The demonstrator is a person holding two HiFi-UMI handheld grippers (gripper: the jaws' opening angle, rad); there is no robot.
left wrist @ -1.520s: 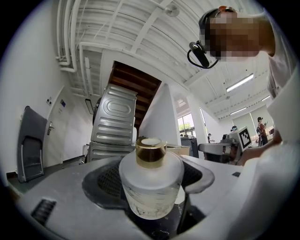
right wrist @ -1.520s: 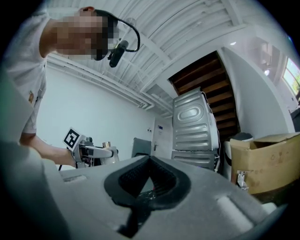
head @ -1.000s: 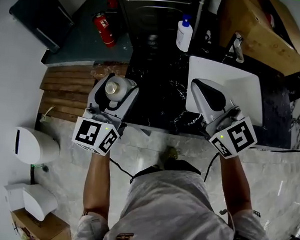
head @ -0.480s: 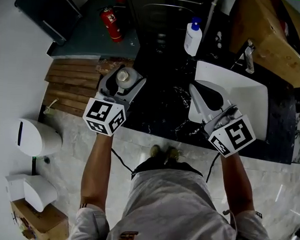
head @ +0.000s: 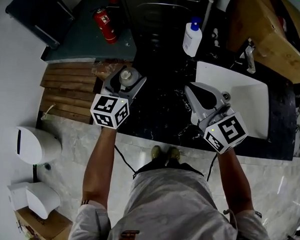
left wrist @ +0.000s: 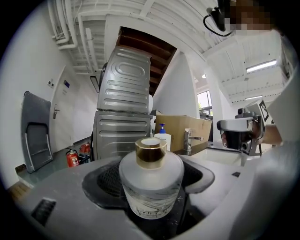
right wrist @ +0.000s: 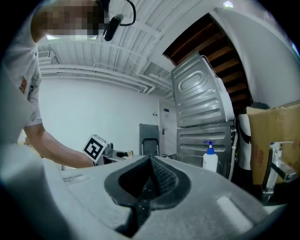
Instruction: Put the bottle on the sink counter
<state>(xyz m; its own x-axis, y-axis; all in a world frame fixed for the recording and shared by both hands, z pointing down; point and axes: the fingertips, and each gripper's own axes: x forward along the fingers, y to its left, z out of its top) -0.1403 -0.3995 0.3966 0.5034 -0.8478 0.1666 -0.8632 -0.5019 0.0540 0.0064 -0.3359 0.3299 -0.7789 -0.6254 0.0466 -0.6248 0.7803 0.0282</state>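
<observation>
Our left gripper (head: 124, 75), jaws clamped wide around the frosted gold-capped glass bottle (left wrist: 151, 180), has moved in over the black marble sink counter (head: 160, 110), so we can lower it; our right gripper (head: 191, 90) hangs closed and empty.

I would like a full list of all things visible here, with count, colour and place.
bottle: one, frosted white, gold cap, between left gripper's jaws
pump bottle: one, white, blue pump, back of counter
counter: one, black marble
sink: one, white, counter's right part
faucet: one, metal, behind sink
fire extinguisher: one, red, floor beyond counter
left gripper: one, grey, jaws closed on bottle
right gripper: one, grey, jaws together, empty, at sink's left edge
</observation>
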